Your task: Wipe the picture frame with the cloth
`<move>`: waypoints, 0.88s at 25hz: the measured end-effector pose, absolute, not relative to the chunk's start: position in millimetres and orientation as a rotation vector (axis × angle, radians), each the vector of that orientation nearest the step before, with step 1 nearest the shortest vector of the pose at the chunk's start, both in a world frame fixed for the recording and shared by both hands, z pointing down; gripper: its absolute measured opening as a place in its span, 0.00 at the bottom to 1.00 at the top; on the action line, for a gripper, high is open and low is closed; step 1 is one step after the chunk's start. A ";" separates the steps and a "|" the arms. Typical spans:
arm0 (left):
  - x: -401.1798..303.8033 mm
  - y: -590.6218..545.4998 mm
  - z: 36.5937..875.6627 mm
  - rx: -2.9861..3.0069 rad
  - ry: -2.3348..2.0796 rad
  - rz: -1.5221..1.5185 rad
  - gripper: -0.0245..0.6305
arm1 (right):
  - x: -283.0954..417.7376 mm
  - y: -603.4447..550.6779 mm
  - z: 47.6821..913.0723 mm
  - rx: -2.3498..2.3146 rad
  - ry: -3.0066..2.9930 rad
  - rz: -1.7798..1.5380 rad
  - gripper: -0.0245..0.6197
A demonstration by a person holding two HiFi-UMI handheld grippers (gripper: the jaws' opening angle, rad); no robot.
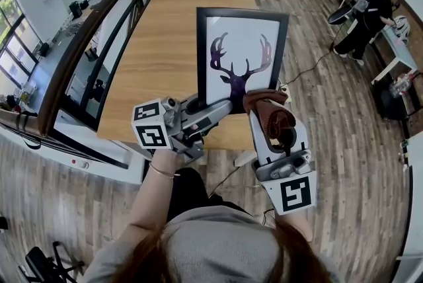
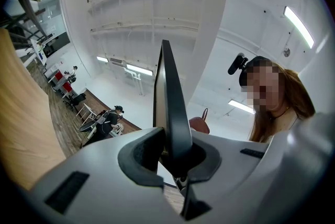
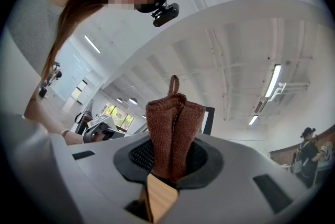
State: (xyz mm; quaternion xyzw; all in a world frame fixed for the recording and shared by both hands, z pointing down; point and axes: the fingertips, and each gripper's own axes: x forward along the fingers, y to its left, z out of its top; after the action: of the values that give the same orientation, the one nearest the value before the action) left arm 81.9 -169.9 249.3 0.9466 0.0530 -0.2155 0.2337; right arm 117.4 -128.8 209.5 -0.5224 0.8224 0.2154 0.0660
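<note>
A black picture frame with a deer print stands tilted above the wooden table. My left gripper is shut on its lower left edge; in the left gripper view the frame shows edge-on between the pads. The right gripper is shut on a bunched brown cloth, at the frame's lower right corner. From the right gripper view the cloth sticks up out of the jaws, with a sliver of the frame just behind it. Whether cloth and frame touch is hidden.
A dark railing and glass panel run along the table's left side. A person stands at a white desk far right. A cable lies on the wood floor to the table's right.
</note>
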 end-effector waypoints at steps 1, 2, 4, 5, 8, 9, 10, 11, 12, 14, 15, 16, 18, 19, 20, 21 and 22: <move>81.7 -170.5 249.9 2.595 0.143 -0.591 0.11 | 117.3 -129.1 210.3 -1.576 2.484 0.642 0.19; 81.3 -170.9 250.2 2.591 0.141 -0.593 0.11 | 117.0 -129.1 210.9 -1.575 2.488 0.635 0.19; 80.6 -171.0 250.3 2.586 0.135 -0.594 0.11 | 116.4 -128.1 212.1 -1.574 2.496 0.623 0.19; 80.3 -170.9 250.3 2.587 0.132 -0.593 0.11 | 116.1 -127.6 212.9 -1.574 2.500 0.618 0.19; 79.8 -171.9 251.3 2.593 0.122 -0.587 0.11 | 115.7 -126.5 217.3 -1.576 2.511 0.602 0.19; 79.5 -172.2 251.9 2.593 0.119 -0.586 0.11 | 115.7 -126.0 219.0 -1.576 2.515 0.595 0.19; 79.1 -172.5 252.5 2.589 0.116 -0.587 0.11 | 115.5 -125.4 220.3 -1.575 2.519 0.587 0.19; 78.6 -173.0 253.1 2.584 0.114 -0.591 0.11 | 115.1 -125.0 221.4 -1.574 2.523 0.580 0.19; 78.0 -173.6 253.9 2.577 0.113 -0.594 0.11 | 114.6 -125.0 222.5 -1.573 2.526 0.575 0.19; 77.4 -175.5 256.4 2.562 0.112 -0.597 0.11 | 113.4 -126.2 225.0 -1.574 2.535 0.566 0.19; 77.2 -176.5 258.0 2.555 0.111 -0.598 0.11 | 112.9 -126.7 226.5 -1.574 2.541 0.560 0.19; 77.2 -177.7 259.8 2.546 0.110 -0.599 0.11 | 112.6 -127.0 228.2 -1.571 2.549 0.553 0.19; 77.2 -180.3 262.8 2.527 0.104 -0.608 0.11 | 112.7 -127.2 232.1 -1.564 2.566 0.541 0.19; 77.4 -181.5 264.0 2.517 0.100 -0.614 0.11 | 113.4 -127.1 234.3 -1.560 2.572 0.533 0.19; 77.7 -182.5 265.4 2.507 0.096 -0.621 0.11 | 114.5 -127.1 236.5 -1.557 2.577 0.523 0.19; 78.2 -183.5 266.8 2.499 0.092 -0.626 0.11 | 115.6 -127.1 238.7 -1.553 2.583 0.511 0.19; 78.6 -184.5 268.2 2.491 0.087 -0.630 0.11 | 116.4 -126.9 240.8 -1.548 2.592 0.501 0.19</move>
State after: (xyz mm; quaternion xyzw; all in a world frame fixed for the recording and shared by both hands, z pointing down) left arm 78.6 -184.5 268.2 0.9298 0.0325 -0.2351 0.2813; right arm 116.4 -126.9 240.8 -0.5056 0.8462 0.1636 0.0407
